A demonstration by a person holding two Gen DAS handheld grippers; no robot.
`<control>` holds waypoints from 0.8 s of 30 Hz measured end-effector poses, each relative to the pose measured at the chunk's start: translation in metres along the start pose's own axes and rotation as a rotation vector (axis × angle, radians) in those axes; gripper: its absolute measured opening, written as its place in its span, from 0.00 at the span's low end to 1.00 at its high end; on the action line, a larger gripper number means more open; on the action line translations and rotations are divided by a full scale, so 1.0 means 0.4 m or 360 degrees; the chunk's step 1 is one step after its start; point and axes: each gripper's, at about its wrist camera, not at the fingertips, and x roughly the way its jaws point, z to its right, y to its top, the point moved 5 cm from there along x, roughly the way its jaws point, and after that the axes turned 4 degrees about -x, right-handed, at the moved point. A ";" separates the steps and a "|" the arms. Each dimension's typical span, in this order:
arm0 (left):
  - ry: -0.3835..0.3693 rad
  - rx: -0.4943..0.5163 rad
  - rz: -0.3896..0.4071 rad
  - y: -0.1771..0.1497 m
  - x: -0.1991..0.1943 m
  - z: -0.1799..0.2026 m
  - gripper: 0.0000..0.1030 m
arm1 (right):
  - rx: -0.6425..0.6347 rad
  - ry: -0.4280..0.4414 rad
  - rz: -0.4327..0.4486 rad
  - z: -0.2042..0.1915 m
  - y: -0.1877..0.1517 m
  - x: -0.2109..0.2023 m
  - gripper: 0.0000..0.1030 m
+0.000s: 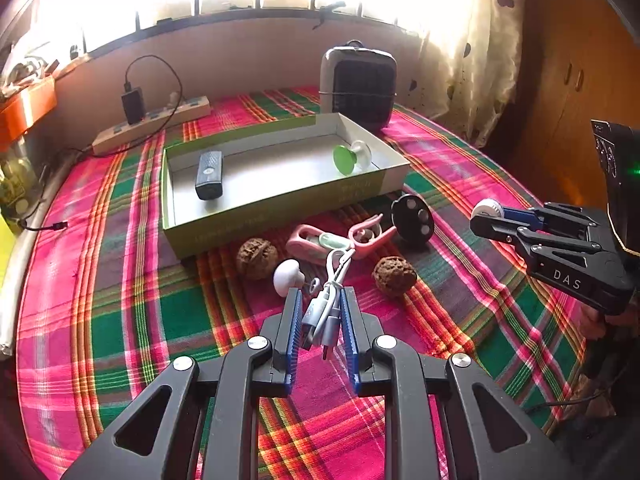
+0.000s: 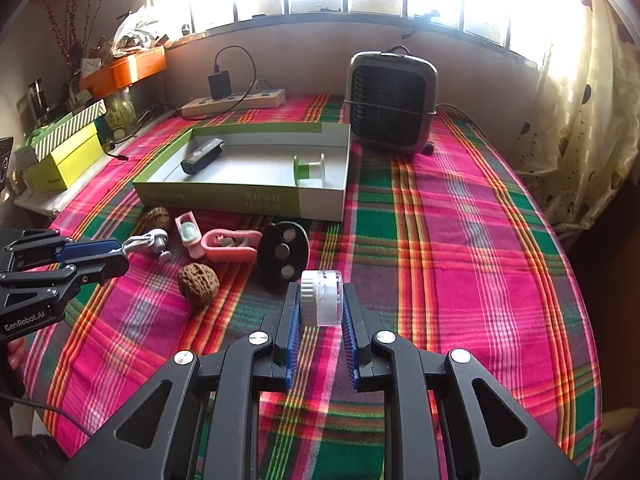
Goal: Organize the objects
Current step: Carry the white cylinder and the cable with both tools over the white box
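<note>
White coiled cable [image 1: 326, 308] pinched in left claw [image 1: 320, 300] | ridged round container [image 2: 321, 298] clamped in right claw [image 2: 320, 296]

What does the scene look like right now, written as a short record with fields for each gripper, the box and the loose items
left gripper: shut on a bundled white USB cable
right gripper: shut on a small round white container
box: open, green and white, on the plaid cloth
in box: dark remote-like device, green-ended spool
loose on cloth: two walnuts, pink clips, black oval disc, white mushroom-shaped piece
behind box: heater, power strip
</note>
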 end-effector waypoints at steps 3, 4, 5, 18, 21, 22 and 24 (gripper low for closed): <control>0.0015 -0.0014 0.0020 0.011 -0.004 -0.010 0.17 | -0.0011 0.0010 0.0017 -0.004 0.015 -0.001 0.19; 0.0016 -0.0021 0.0021 0.015 -0.004 -0.012 0.17 | -0.0014 0.0012 0.0024 -0.005 0.022 0.000 0.19; 0.0015 -0.0026 0.0022 0.018 -0.004 -0.015 0.17 | -0.0017 0.0015 0.0030 -0.006 0.027 -0.001 0.19; 0.0043 -0.0083 0.0062 0.077 0.008 -0.056 0.17 | -0.0042 0.0051 0.0087 -0.013 0.114 0.022 0.19; 0.0057 -0.0097 0.0069 0.093 0.014 -0.069 0.17 | -0.0045 0.0056 0.0096 -0.013 0.130 0.034 0.19; 0.0060 -0.0102 0.0070 0.099 0.018 -0.074 0.17 | -0.0049 0.0058 0.0099 -0.013 0.137 0.038 0.19; 0.0064 -0.0103 0.0073 0.110 0.024 -0.078 0.17 | -0.0053 0.0064 0.0102 -0.012 0.153 0.048 0.19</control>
